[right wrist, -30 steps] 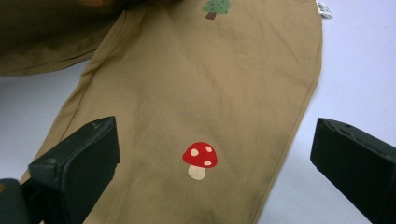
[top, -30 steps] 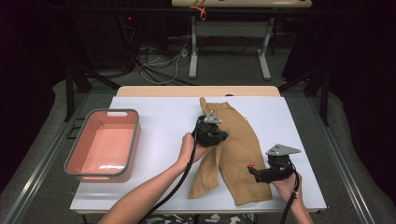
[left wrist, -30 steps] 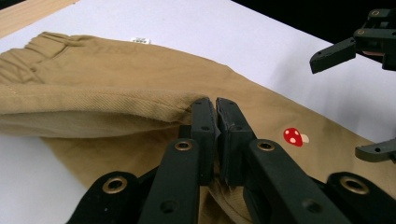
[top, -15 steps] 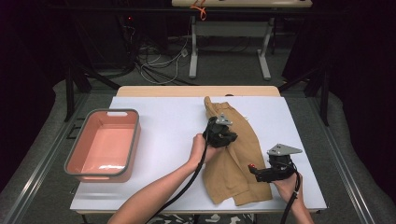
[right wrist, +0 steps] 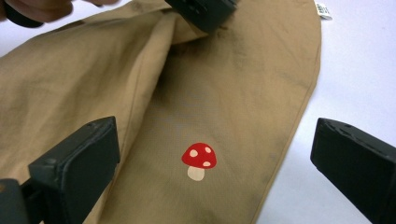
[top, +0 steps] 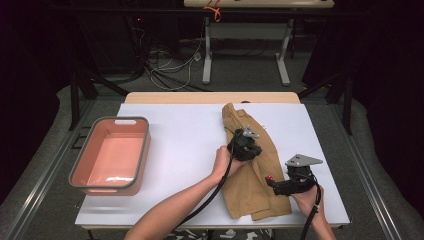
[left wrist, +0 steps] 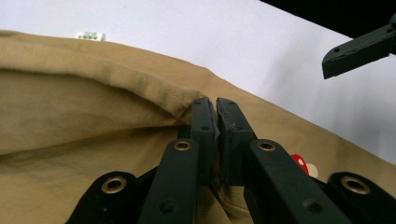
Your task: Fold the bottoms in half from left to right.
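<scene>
A tan garment [top: 250,175] with a red mushroom print [right wrist: 198,158] lies lengthwise on the white table [top: 185,145], one side folded over the other. My left gripper [top: 245,145] sits over its middle; in the left gripper view the jaws [left wrist: 215,105] are shut on a thick fold of the tan cloth [left wrist: 93,112]. My right gripper [top: 273,184] is at the garment's near right edge. Its jaws [right wrist: 210,154] stand wide open, low over the cloth, one on either side of the mushroom. Nothing is between them.
A pink bin [top: 146,150] with a grey rim stands on the table's left side. A small white label [right wrist: 323,10] sticks out at the garment's far edge. Bare white table lies between bin and garment. Cables and a table frame are on the floor beyond.
My left gripper has carried the fold of cloth to the right, and the garment now lies narrower, doubled over. My right gripper has barely moved.
</scene>
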The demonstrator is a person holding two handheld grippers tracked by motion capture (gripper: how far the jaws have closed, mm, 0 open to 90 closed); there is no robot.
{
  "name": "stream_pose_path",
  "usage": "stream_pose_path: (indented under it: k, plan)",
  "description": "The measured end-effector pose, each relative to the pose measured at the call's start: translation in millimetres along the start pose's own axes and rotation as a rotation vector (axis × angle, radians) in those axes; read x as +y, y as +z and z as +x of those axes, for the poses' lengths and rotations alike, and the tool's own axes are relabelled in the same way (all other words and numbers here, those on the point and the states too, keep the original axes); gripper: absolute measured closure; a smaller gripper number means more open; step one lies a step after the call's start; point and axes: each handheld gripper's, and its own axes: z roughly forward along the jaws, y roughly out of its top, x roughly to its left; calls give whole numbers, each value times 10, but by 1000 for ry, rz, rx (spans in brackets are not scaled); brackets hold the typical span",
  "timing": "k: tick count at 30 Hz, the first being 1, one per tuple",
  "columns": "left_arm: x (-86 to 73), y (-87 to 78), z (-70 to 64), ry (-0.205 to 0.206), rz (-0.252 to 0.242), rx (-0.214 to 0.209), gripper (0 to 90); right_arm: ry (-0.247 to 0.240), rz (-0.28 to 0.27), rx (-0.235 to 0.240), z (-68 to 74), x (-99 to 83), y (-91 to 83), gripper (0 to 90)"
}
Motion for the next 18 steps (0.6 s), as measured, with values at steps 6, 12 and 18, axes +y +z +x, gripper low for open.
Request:
stream_pose_path:
  k: [6, 12, 18]
  plan:
    - [-18, 42, 15, -5, 19, -48, 747, 0, -1, 2, 4, -4, 8, 8]
    - [-32, -48, -6, 13, 11, -67, 510, 0, 21, 10, 15, 2, 10, 9]
    - [-147, -205, 10, 24, 23, -35, 348, -3, 23, 9, 30, 4, 40, 11]
